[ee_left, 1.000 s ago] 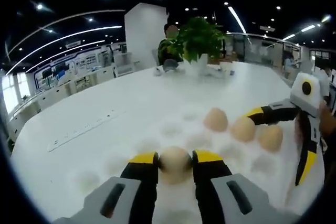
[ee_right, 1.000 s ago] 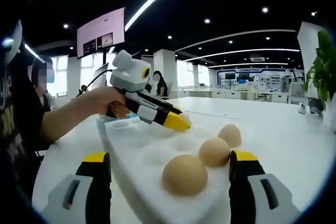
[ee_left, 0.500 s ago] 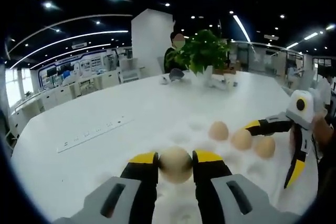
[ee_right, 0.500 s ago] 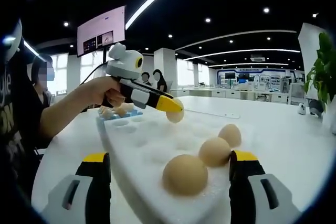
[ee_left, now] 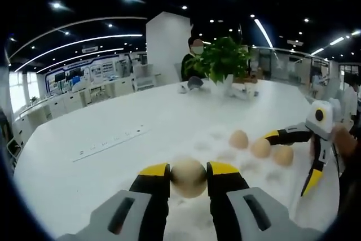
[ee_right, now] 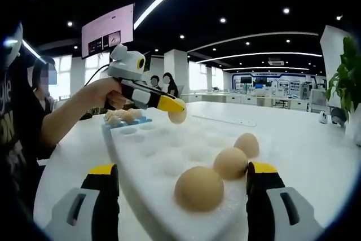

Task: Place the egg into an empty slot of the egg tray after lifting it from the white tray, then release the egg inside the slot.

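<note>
My left hand-held gripper (ee_left: 188,174) is clamped on the egg (ee_left: 188,177), one yellow-tipped jaw on each side, and I hold it in the air above the white egg tray (ee_right: 146,165). In the right gripper view the left hand-held gripper (ee_right: 172,110) hangs over the tray's far end, the egg (ee_right: 177,115) at its tip, clear of the slots. My right hand-held gripper (ee_right: 181,187) stands wide apart, its jaws either side of the tray's near end, gripping nothing. Three other eggs (ee_right: 198,187) sit in a row of slots there. The tray lies on the white surface (ee_left: 101,156). A potted plant (ee_left: 221,60) stands at the surface's far end.
</note>
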`<state>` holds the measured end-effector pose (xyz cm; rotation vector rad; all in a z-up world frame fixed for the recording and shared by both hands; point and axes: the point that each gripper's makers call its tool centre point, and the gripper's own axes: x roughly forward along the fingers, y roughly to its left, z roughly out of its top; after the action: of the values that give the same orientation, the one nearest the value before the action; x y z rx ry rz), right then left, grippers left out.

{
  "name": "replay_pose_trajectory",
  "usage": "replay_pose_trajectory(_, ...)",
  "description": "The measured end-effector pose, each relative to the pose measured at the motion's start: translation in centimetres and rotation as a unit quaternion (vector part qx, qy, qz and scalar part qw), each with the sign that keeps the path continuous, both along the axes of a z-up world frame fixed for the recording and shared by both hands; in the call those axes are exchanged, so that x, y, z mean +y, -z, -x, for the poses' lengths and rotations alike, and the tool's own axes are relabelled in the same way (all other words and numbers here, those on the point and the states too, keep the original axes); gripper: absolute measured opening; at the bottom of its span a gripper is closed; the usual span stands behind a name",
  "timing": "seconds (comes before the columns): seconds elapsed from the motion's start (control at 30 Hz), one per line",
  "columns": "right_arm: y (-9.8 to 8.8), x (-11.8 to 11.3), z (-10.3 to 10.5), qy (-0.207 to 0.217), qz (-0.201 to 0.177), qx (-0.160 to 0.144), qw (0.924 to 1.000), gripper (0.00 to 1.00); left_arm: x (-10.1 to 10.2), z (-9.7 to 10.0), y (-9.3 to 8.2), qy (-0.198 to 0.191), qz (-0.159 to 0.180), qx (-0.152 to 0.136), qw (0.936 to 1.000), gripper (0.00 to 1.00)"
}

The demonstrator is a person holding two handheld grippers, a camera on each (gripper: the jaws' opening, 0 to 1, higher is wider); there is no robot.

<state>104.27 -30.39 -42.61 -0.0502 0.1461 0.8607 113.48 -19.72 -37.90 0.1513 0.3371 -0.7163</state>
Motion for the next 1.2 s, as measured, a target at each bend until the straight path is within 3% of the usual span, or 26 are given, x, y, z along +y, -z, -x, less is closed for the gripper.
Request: replay_pose_trajectory(1.2,0.0,0.0,0.0,0.0,-0.001,-0.002,1.0,0.97,7.9,-0.4,-0.2,-0.069,0.004,0.0,0.9976,0.25)
